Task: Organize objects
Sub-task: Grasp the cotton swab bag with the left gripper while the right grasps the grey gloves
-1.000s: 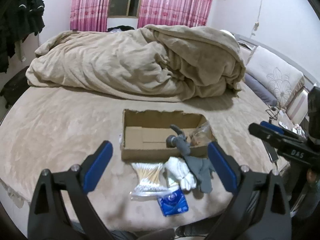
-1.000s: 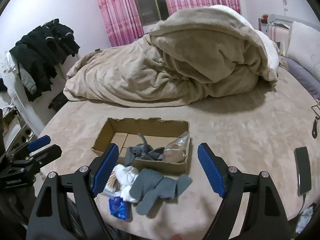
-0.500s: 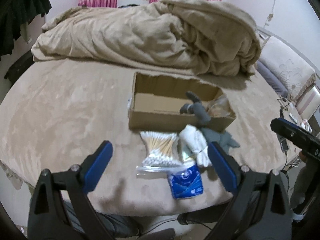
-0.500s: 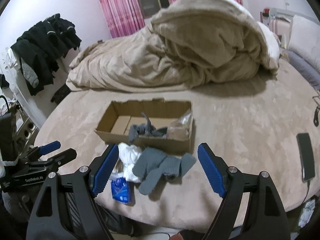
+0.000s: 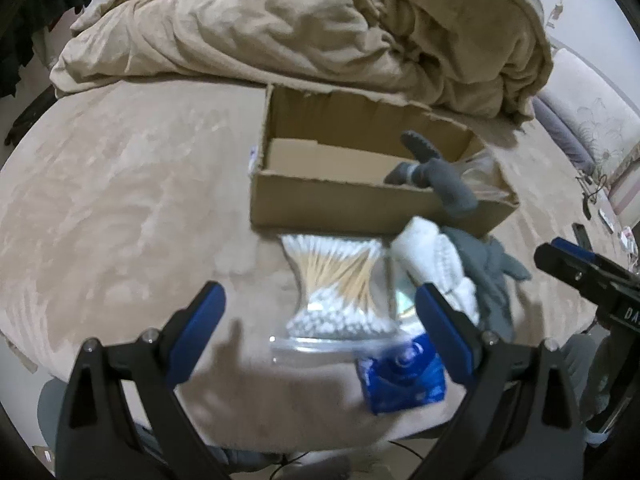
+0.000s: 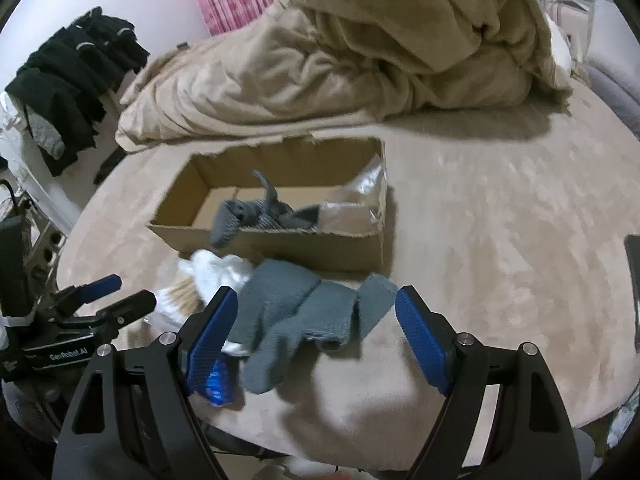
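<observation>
An open cardboard box (image 5: 320,204) (image 6: 280,246) lies on the bed, with a grey glove (image 5: 436,172) (image 6: 248,216) draped over its front wall and a clear plastic bag (image 6: 360,196) at its right end. In front of it lie a bag of cotton swabs (image 5: 336,280), a white cloth (image 5: 436,256) (image 6: 216,270), a second grey glove (image 6: 304,316) (image 5: 488,276) and a blue packet (image 5: 404,376). My left gripper (image 5: 320,316) is open above the swabs. My right gripper (image 6: 316,340) is open around the second grey glove, apart from it.
A heaped beige duvet (image 5: 320,28) (image 6: 380,48) lies behind the box. Pillows (image 5: 592,128) are at the right. Dark clothes (image 6: 68,76) hang at the left. A dark phone (image 6: 634,288) lies at the bed's right edge. The bed edge is just below both grippers.
Both grippers have moved forward and down toward the items in front of the box, which now look larger. Both stay open. Nothing was picked up.
</observation>
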